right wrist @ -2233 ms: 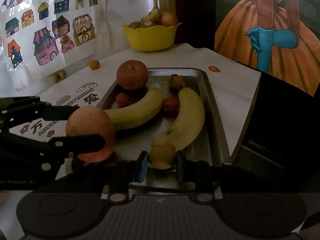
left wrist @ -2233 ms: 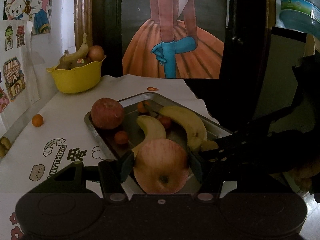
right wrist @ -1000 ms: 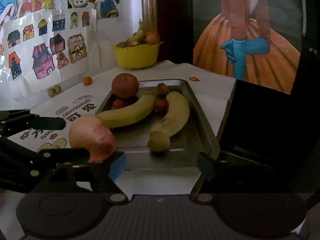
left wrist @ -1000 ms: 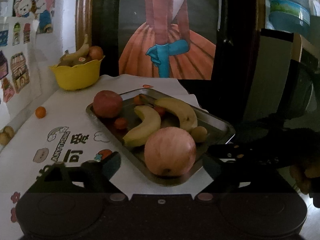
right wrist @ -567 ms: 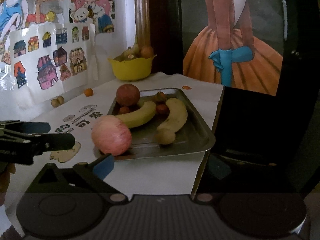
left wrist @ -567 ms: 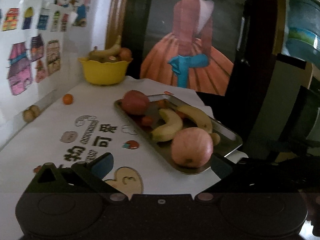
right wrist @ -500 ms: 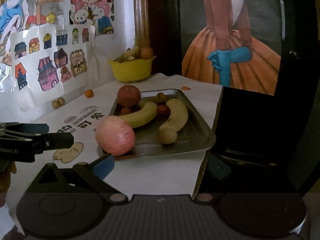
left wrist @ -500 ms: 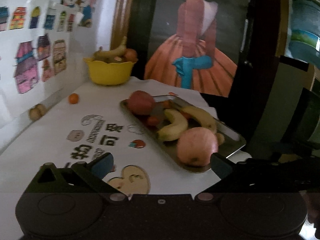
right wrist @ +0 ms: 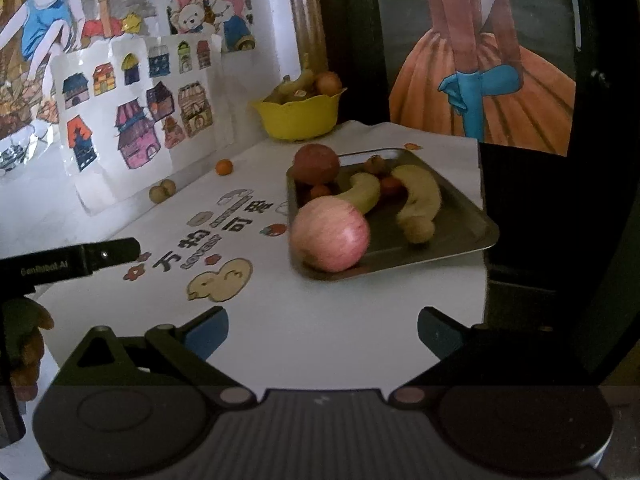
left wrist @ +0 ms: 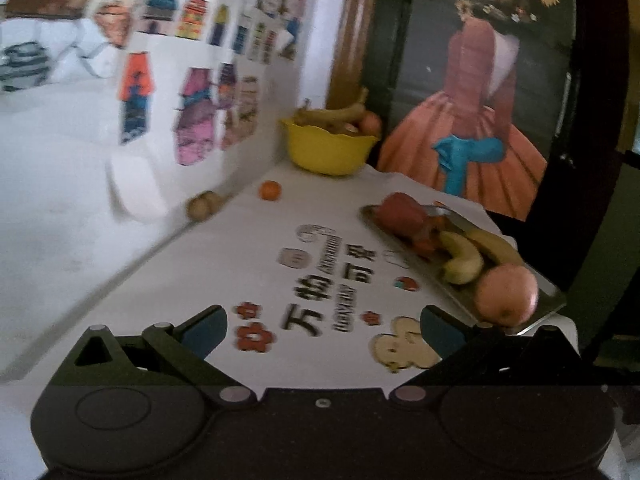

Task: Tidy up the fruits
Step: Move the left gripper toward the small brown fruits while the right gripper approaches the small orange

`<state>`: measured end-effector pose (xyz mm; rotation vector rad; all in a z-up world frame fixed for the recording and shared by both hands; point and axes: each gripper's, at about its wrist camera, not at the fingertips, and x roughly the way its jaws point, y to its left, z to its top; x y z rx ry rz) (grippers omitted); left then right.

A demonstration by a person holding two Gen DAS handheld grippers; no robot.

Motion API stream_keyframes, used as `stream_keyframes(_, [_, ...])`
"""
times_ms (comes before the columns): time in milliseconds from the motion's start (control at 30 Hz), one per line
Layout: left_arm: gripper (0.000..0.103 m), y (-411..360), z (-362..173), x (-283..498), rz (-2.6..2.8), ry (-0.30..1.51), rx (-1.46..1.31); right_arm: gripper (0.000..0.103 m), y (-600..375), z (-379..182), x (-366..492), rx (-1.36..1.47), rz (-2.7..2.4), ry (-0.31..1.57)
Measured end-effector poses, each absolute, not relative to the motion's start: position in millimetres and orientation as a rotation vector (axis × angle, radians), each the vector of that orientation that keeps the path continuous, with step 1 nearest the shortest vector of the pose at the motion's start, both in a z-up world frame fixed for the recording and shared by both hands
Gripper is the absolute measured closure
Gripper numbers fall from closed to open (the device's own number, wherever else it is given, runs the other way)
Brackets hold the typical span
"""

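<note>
A metal tray (right wrist: 476, 236) on the white printed tablecloth holds a pink apple (right wrist: 330, 234) at its near corner, a darker red apple (right wrist: 316, 163), two bananas (right wrist: 420, 196), a small brownish fruit (right wrist: 419, 231) and small red fruits. In the left wrist view the tray (left wrist: 554, 304) lies to the right, with the pink apple (left wrist: 506, 294) at its near end. My left gripper (left wrist: 322, 330) is open over the cloth, nothing between its fingers. My right gripper (right wrist: 322, 330) is open too, well short of the tray. One left finger (right wrist: 72, 262) shows at the left edge of the right wrist view.
A yellow bowl (right wrist: 300, 118) of fruit stands at the table's far end by the wall. A small orange (right wrist: 224, 167) and two brown nuts (right wrist: 162, 191) lie loose along the wall side. Paper drawings cover the wall. The table's right edge drops off beside the tray.
Both grippers let go of their fruit, opened wide and drew back from the tray. The left one swung left, so the tray now lies at its right.
</note>
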<state>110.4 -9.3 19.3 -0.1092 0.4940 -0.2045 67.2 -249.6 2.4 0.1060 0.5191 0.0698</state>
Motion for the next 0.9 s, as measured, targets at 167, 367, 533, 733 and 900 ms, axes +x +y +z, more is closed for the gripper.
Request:
stream_keyframes(167, [0.001, 13.8, 28.0, 105.1, -0.155, 0.472, -0.099, 0.0, -219.1, 11.7, 64.6, 0.058, 0.088, 0.515])
stream_keyframes(367, [0.001, 34.8, 42.9, 104.9, -0.115, 0.437, -0.09, 0.0, -182.9, 29.4, 76.2, 0.004, 0.14, 0.488])
stream_keyframes(533, [0.001, 41.7, 61.0, 113.4, -0.088, 0.393, -0.07, 0.0, -159.8, 60.3, 88.5, -0.066, 0.202, 0.409])
stream_keyframes(733, [0.001, 39.2, 70.8, 137.0, -0.061, 0.37, -0.042, 0.0, -135.1, 108.6, 112.2, -0.223, 0.266, 0.254])
stream_keyframes(900, [0.001, 33.1, 65.7, 164.8, -0.054, 0.376, -0.041, 0.0, -126.3, 134.5, 149.9, -0.321, 0.327, 0.182])
